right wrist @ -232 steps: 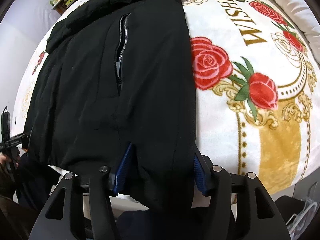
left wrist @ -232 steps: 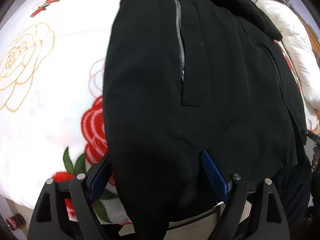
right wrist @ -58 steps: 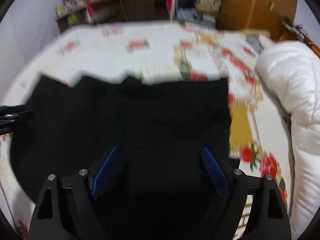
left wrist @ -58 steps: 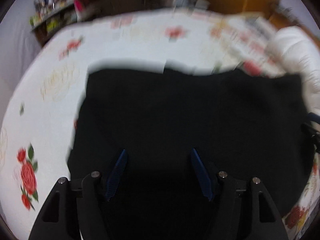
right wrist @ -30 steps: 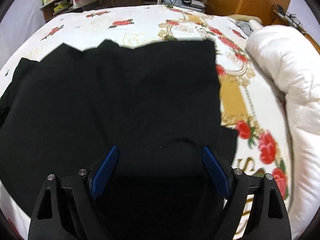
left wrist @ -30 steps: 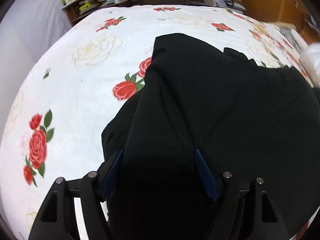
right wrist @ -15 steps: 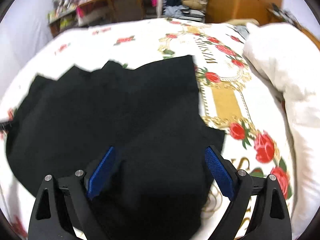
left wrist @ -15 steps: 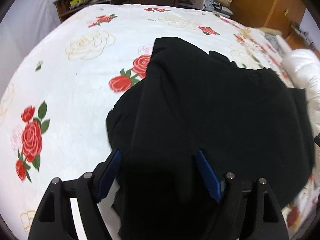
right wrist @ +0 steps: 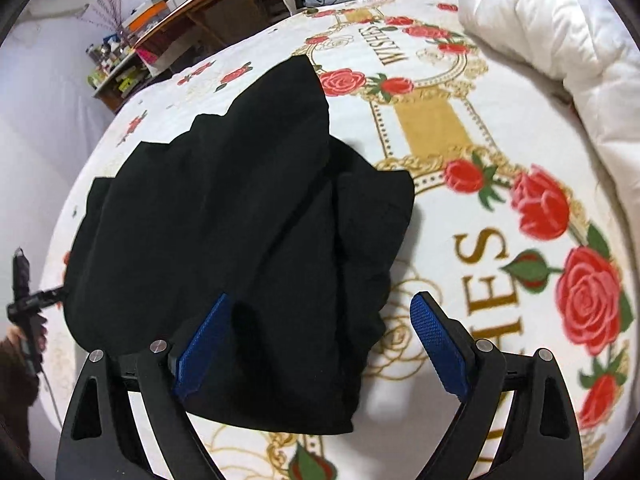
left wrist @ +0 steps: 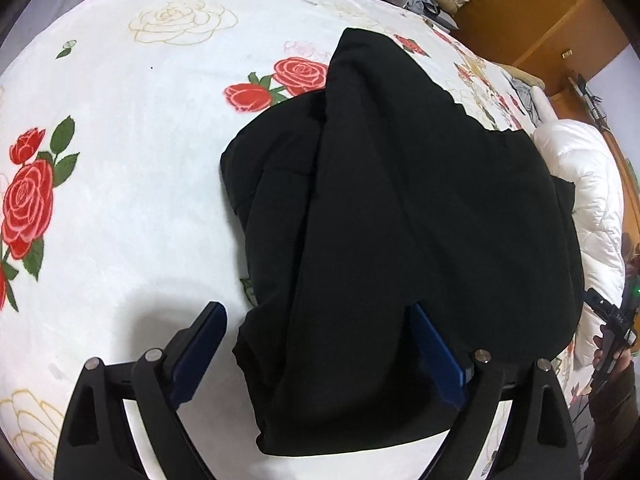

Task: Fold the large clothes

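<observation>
A large black jacket [left wrist: 400,200] lies folded over on the rose-patterned blanket [left wrist: 120,160]. In the left wrist view its near left corner lies between the blue pads of my left gripper [left wrist: 316,324], which is open with its jaws wide apart. In the right wrist view the same jacket [right wrist: 240,220] lies on the blanket [right wrist: 500,280], and its near right corner sits between the pads of my right gripper [right wrist: 320,312], also open and not pinching the cloth.
A white quilted duvet [right wrist: 560,40] is bunched along the right side of the bed; it also shows in the left wrist view [left wrist: 588,200]. A wooden desk with shelves [right wrist: 200,12] and a wardrobe [left wrist: 540,12] stand beyond the bed.
Both grippers have carried the jacket's hem forward over the body of the jacket and laid it down. The jaws have opened and the cloth now rests loose on the bed.
</observation>
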